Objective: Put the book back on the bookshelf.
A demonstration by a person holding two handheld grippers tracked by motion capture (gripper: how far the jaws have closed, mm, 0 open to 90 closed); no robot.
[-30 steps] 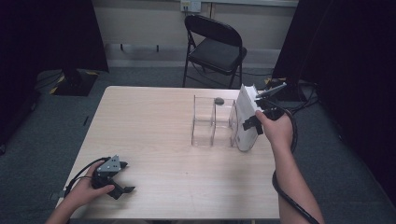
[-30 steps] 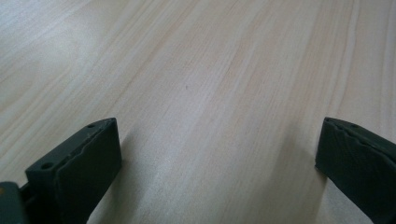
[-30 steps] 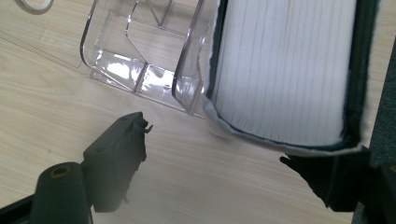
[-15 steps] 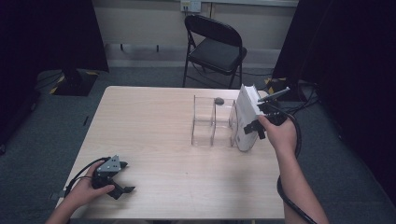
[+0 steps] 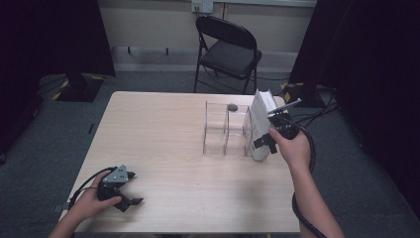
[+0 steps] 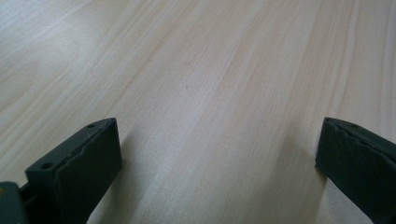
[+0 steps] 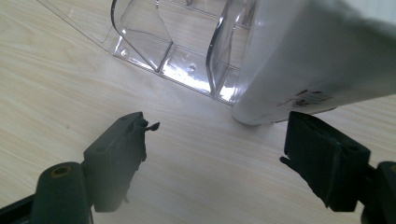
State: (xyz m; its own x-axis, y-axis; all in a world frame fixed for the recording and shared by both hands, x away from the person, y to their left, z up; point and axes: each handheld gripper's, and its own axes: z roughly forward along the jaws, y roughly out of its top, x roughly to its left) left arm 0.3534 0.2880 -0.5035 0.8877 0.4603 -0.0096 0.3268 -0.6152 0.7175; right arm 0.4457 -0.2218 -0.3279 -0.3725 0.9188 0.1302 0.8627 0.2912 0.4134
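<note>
The white pack (image 7: 322,60) leans at upper right of the right gripper view. The right gripper (image 7: 219,154) is spread, holding nothing, the pack's end just above its right-hand jaw.

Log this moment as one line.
right gripper: open, beside white box | box: leaning in clear organizer | left gripper: open, on table

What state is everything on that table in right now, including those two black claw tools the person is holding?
Left gripper: open, nothing between its jaws, low over the table.
Right gripper: open, gripping nothing, beside the white package.
White package: on end, tilted, leaning on the organizer's right end.
Clear organizer: upright, compartments look empty.
Small grey object: lying behind the organizer.
Folding chair: unfolded, unoccupied.
</note>
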